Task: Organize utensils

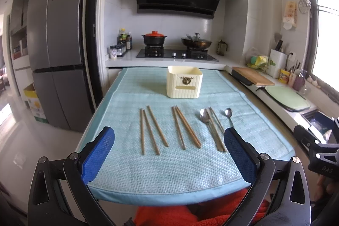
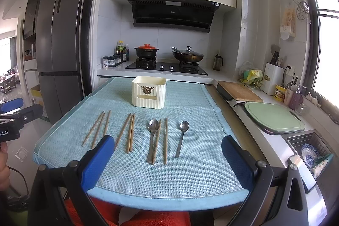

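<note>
Blue-padded left tool (image 1: 169,141) and right tool (image 2: 168,147) level, agape, seemingly above chopsticks (image 1: 148,128)

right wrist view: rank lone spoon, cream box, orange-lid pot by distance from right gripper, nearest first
1. Lone spoon, on the mat, just ahead of the right gripper.
2. Cream box, far end of the mat, slightly left.
3. Orange-lid pot, on the stove behind the mat.
</note>
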Motion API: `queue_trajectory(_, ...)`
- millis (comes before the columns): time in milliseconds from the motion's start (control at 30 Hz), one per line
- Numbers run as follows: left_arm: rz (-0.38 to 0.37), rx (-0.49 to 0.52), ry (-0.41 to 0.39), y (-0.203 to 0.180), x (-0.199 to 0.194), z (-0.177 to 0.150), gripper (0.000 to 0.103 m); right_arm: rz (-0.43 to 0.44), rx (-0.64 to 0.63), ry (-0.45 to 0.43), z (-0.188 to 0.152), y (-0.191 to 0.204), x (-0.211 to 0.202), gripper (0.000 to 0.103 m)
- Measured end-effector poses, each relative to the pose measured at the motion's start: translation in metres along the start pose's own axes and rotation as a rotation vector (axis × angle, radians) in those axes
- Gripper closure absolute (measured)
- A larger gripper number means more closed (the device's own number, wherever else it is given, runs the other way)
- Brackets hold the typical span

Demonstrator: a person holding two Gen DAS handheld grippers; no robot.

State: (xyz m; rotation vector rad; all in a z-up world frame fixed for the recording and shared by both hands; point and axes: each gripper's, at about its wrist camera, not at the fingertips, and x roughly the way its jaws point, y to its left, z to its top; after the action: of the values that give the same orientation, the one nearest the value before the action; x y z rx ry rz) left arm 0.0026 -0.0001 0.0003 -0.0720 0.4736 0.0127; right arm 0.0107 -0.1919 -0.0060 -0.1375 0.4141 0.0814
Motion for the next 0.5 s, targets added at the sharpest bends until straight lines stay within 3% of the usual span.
queue_trajectory(500, -0.007, 0.009, 0.011, -0.0016, 0.0023, -0.0007, 0.0, 0.004, 0.011, 0.005, -0.0001, -0.0022, 0.0035, 0.0)
